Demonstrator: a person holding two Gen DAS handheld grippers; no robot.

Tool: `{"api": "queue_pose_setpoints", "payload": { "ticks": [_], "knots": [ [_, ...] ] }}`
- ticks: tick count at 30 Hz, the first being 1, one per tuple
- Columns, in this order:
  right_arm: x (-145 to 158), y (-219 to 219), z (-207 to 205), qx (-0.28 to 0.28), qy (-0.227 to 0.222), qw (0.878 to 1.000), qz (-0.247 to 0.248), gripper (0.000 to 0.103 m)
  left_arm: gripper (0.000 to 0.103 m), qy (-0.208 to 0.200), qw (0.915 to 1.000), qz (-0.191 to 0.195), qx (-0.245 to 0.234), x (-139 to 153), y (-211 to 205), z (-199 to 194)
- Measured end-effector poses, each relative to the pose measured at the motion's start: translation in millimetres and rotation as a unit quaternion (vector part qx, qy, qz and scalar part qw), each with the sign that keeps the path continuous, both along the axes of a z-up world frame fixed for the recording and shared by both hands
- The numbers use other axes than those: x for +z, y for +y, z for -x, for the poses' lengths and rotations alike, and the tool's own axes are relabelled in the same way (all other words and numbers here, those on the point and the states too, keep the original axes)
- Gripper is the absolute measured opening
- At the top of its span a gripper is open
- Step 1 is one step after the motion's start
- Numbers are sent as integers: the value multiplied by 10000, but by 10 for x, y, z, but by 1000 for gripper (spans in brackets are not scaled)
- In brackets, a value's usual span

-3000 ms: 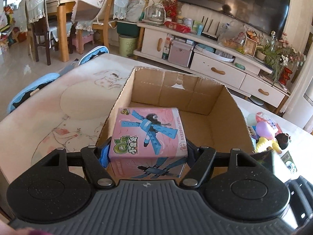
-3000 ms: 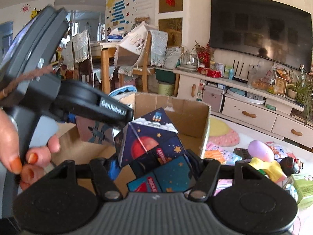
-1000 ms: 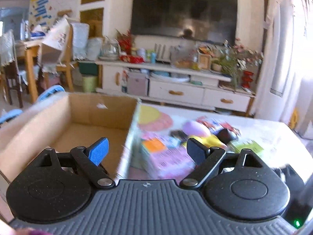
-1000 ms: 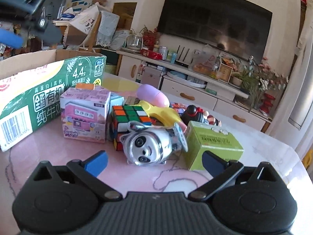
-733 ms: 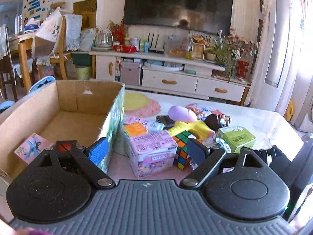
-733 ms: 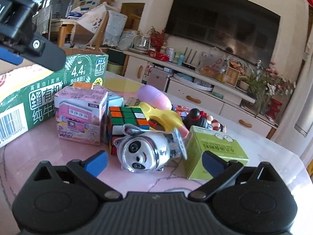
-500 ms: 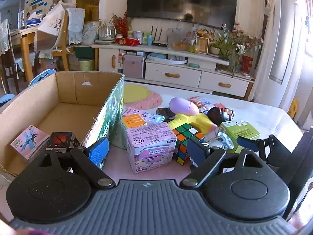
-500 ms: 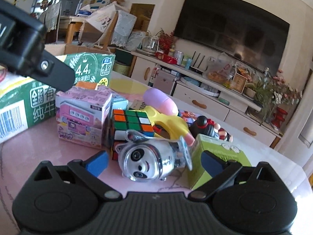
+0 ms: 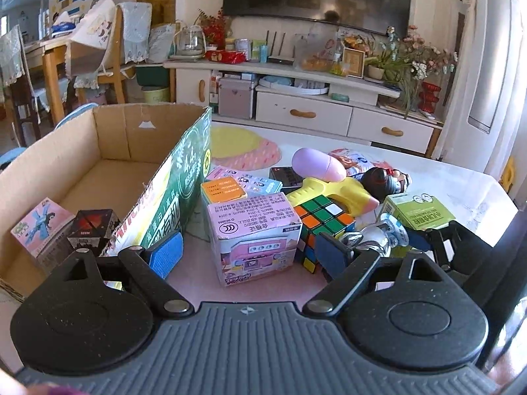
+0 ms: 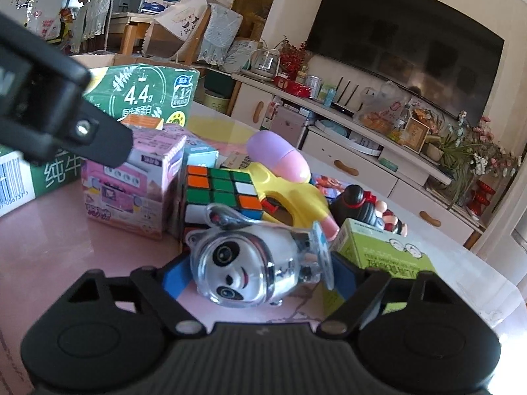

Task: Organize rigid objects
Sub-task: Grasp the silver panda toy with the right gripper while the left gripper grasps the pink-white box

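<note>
My right gripper (image 10: 258, 279) sits low over the pink table with its jaws closing around a shiny panda figure (image 10: 250, 266) that lies on its side. The pads stand right beside its head and base, and I see no firm press. The left wrist view shows the same panda (image 9: 378, 233) between those black fingers (image 9: 428, 240). My left gripper (image 9: 248, 255) is open and empty, just short of a pink toy box (image 9: 253, 230). A cardboard carton (image 9: 125, 125) at the left holds a pink block-toy box (image 9: 39, 227) and a dark cube box (image 9: 95, 227).
Crowded behind the panda are a Rubik's cube (image 10: 224, 187), a yellow toy with a purple top (image 10: 280, 158), a dark-haired doll (image 10: 355, 204) and a green carton (image 10: 378, 263). The left gripper's body (image 10: 66, 125) hangs at the upper left. A TV cabinet stands beyond the table.
Both grippers have left the carton, where their boxes now lie, and swung right and down to the toy pile. The right jaws have narrowed around the panda.
</note>
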State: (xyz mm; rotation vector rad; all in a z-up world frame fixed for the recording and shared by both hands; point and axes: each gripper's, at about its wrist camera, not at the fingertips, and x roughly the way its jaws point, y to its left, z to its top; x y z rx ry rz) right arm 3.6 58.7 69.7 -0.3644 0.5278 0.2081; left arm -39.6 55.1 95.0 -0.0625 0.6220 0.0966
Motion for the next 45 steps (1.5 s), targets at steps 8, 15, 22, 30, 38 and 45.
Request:
{"api": "queue_pose_setpoints", "payload": {
  "ticks": [8,15,22,30,38,45],
  "knots": [
    [13,-87,59,5,-9,10000,-13,85,103,17,9999,95,121,-9,5,-61],
    [41,-259,178,-87,143,9998,-70,85,103,94,9997,-187,125,-101,-92,-177],
    [72,-357,274,-152,278,9993,-190,85,103,159,9989,-348,257,-180,-50,-308],
    [70,-408,284,-171,301,9988,-349,85,95,259,9989,-345,195,-199,-11,-379],
    [40,-386,261,-186,235,9990,-326,86,93,325,9989,-333,-58,-161,-26,-357],
    [42,-370,287,-231,196,9990,-332,85,93,300,9985,-296,-351,-110,-51,-345]
  ]
}}
